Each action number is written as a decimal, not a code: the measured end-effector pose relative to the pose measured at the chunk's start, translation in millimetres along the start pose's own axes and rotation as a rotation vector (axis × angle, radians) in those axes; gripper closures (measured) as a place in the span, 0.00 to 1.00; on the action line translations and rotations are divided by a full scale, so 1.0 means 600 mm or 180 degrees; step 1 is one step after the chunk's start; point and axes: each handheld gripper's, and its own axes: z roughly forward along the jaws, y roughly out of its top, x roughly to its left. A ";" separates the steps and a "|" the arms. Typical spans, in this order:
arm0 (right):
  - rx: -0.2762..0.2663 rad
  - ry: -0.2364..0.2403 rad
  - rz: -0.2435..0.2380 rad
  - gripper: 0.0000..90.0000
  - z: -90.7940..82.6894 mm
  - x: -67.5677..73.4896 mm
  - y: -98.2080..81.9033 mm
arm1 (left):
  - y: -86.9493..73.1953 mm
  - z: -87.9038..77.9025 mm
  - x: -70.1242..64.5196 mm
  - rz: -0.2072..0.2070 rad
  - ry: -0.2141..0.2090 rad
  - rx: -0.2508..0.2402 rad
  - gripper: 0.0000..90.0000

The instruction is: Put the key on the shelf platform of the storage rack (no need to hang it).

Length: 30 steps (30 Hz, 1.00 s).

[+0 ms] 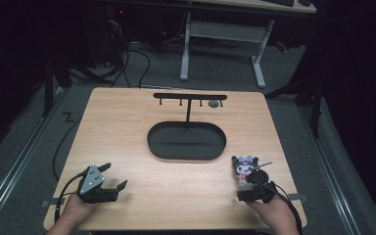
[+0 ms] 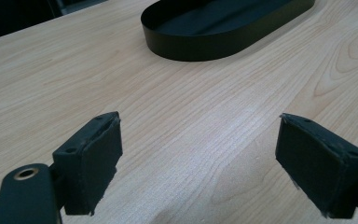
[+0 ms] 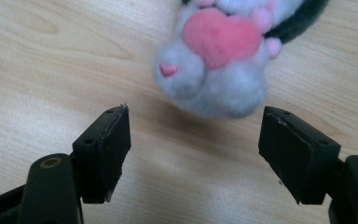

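A small plush toy (image 1: 245,169), white and grey with a dark hood and a pink heart on its front (image 3: 221,70), lies on the wooden table near the front right. My right gripper (image 1: 245,185) is just behind it, jaws wide apart; in the right gripper view (image 3: 195,140) the toy's lower end sits a little beyond the pads, untouched. My left gripper (image 1: 114,177) rests at the front left of the table, open, with only bare wood between its pads (image 2: 198,154). A black oval tray (image 1: 186,141) lies in the table's middle.
A black T-shaped rack with small hooks (image 1: 190,98) stands behind the tray, a small grey object (image 1: 214,103) hanging near its right end. The tray's near wall (image 2: 200,44) is in the left gripper view. Beyond the table are desk legs and cables on the floor.
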 end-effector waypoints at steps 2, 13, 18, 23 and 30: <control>-0.0008 0.0014 0.0037 0.28 -0.001 -0.002 0.010 | 0.000 0.000 0.000 -0.0004 0.0000 -0.0004 0.17; 0.0056 0.0016 0.0080 0.28 0.006 0.001 0.042 | 0.000 0.000 0.000 -0.0004 -0.0001 0.0002 0.17; 0.0060 -0.0011 0.0143 0.30 0.017 0.002 0.053 | 0.000 0.000 0.000 0.0001 -0.0009 0.0008 0.17; 0.0090 -0.0096 0.0148 0.32 0.023 0.001 0.060 | 0.000 0.000 0.000 0.0008 -0.0005 0.0005 0.17; 0.0153 -0.0163 0.0192 0.39 0.027 -0.007 0.067 | 0.000 0.000 0.000 0.0010 -0.0004 0.0002 0.17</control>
